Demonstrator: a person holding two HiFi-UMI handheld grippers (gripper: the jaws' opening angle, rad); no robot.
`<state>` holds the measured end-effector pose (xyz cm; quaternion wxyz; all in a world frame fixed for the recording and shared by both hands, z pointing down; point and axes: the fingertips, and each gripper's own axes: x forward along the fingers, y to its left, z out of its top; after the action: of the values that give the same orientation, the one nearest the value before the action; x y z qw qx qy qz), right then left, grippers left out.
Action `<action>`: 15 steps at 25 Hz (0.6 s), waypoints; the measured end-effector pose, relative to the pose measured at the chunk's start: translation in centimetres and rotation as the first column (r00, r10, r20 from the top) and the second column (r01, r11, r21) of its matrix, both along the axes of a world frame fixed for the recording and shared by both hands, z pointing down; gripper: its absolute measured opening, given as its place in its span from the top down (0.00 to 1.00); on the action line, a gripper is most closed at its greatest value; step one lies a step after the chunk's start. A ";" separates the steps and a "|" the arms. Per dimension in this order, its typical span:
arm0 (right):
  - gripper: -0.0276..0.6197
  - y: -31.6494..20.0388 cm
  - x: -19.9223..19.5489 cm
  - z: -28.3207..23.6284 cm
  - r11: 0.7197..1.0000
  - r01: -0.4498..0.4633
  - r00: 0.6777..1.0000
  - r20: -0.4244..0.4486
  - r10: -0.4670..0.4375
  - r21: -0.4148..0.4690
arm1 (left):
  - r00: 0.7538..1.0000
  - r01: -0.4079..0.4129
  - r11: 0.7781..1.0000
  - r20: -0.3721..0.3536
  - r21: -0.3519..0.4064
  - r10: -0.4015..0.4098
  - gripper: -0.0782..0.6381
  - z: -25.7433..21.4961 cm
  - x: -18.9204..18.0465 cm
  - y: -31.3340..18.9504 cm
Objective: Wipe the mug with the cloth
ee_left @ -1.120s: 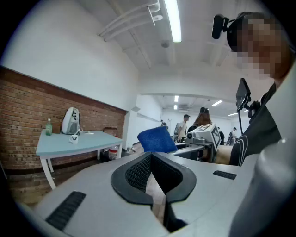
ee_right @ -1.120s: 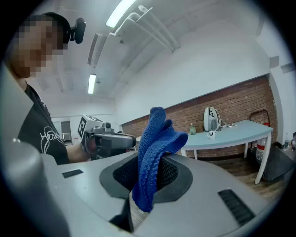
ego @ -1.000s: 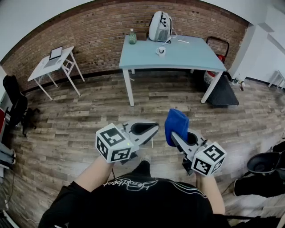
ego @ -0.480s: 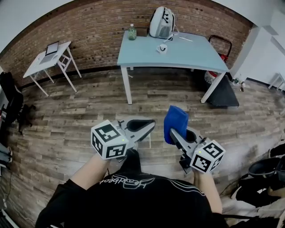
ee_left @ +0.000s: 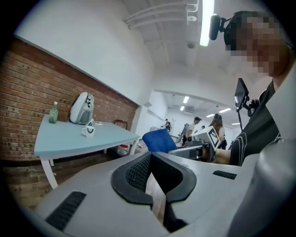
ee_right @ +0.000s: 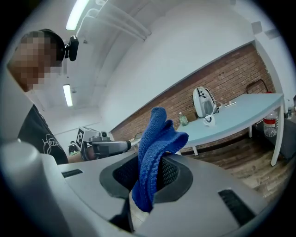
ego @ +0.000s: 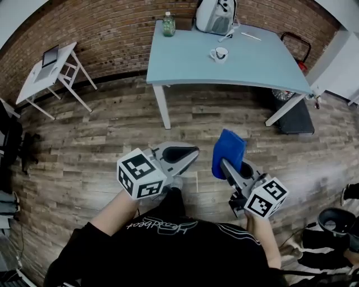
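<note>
L gripper: jaws clenched tight, nothing between them. It's held low in front of the person, over the wood floor, well short of the table.

R gripper: clamped on the blue cloth. The cloth is folded and pinched btwn the pads, w/ most of it bunched up and sticking out past the jaw tips. This gripper sits just beside the L one, both pointing toward the table, and neither touches anything on it.

Mug: white, upright on the light blue table, about mid-width and closer to the back edge than the front. It's well apart from both grippers. A white bag stands at the back edge just behind the mug, not touching it as far as I can see. A green bottle stands at the table's back left corner.

Brick wall runs behind the table. A small white side table w/ a laptop on it stands off to the left by the wall.
</note>
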<state>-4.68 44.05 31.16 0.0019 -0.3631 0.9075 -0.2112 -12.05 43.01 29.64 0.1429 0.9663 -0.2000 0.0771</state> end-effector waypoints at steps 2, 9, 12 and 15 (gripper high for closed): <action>0.86 -5.5 -0.7 0.9 1.000 -0.019 1.000 -0.012 0.019 -0.005 | 1.000 -0.007 1.000 0.017 0.002 0.007 0.88 1.0 -1.0 -5.5; 0.86 -20.8 -3.1 0.4 0.997 -0.074 0.997 0.026 0.075 -0.032 | 0.998 -0.042 0.999 0.051 -0.015 0.042 0.88 1.6 -3.6 -21.2; 0.86 -24.7 -2.6 0.6 0.993 -0.105 0.994 0.031 0.107 -0.050 | 0.997 -0.050 0.998 0.056 -0.046 0.053 0.88 2.3 -3.5 -25.8; 0.86 -28.8 -0.8 1.8 0.989 -0.131 0.990 0.048 0.135 -0.065 | 0.996 -0.050 0.997 0.076 -0.055 0.054 0.88 3.7 -2.2 -30.7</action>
<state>-5.52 15.21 32.97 0.0284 -0.4171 0.8739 -0.2481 -14.29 12.29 33.38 0.1584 0.9633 -0.1781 0.1237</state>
